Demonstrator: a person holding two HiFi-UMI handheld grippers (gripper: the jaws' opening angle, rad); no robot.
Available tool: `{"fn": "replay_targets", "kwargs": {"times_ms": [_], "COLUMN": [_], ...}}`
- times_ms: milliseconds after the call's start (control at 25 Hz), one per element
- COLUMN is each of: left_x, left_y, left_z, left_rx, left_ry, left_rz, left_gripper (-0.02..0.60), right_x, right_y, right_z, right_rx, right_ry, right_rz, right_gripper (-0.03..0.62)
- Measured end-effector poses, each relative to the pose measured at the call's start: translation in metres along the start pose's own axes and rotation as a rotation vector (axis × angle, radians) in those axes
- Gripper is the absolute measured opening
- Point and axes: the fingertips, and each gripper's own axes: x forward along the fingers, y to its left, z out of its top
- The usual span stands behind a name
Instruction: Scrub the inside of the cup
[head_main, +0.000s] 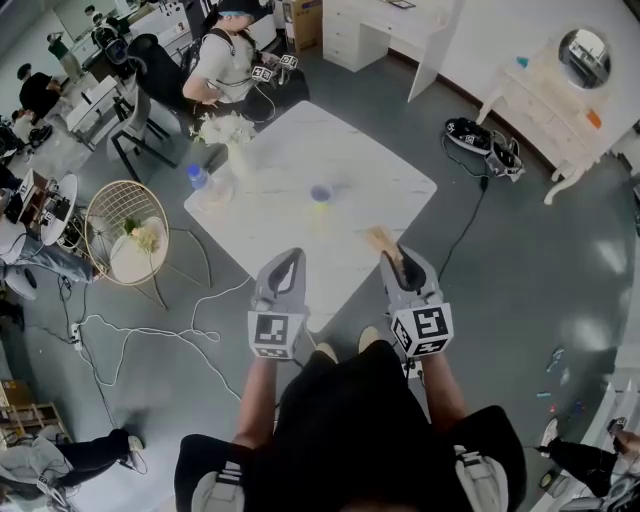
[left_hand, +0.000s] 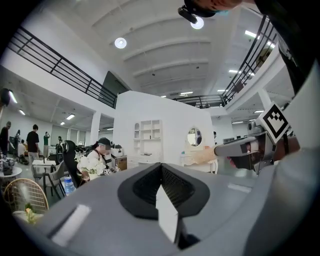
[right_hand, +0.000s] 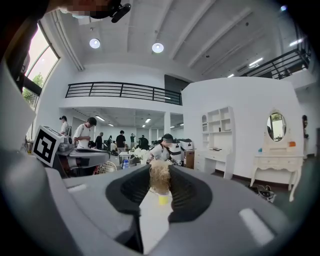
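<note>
- Right claw (head_main: 395, 255): you are pinching a tan fibrous scrubber (right_hand: 160, 175) between the pads, its tuft poking out past the tips.
- Left claw (head_main: 290, 256): you are holding it pressed together, with nothing in it.
- Cup (head_main: 320, 193): it is standing, seemingly upright with its mouth up, near the middle of the white desk (head_main: 390, 180). It is well apart from both claws.
- Key relation: the cup is lying ahead of you, between the lines of the two claws and a little closer to the left one. In the right gripper view it is sitting dead ahead, just below the scrubber.
- Judgement: scrubbing is not yet begun. The empty left claw is the one placed to steady the cup, while the right one needs to come down into its mouth from above.
</note>
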Motion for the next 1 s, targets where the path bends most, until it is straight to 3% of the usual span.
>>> {"fn": "replay_targets", "kwargs": {"times_ms": [200,400,1000], "left_x": [0.018,0.048,0.158], "left_y": [-0.004,0.005,-0.004], "left_z": [0.001,-0.003,-0.029], "left_rx": [0.004,-0.009,-0.057], "left_ry": [0.003,0.016,0.103], "left_rz": [-0.005,0.054,0.246], "left_gripper": [0.008,0.008,0.008], "right_x": [0.013,0.045,0.149], "right_y": [-0.018,-0.042,-0.129], "right_z": [0.001,0.002,-0.013], "right_rx": [0.013,0.01,0.032], "right_ry": [-0.001,-0.005,0.058], "right_rz": [0.001,0.05,0.3], "right_gripper": [0.107,0.107,0.107]}}
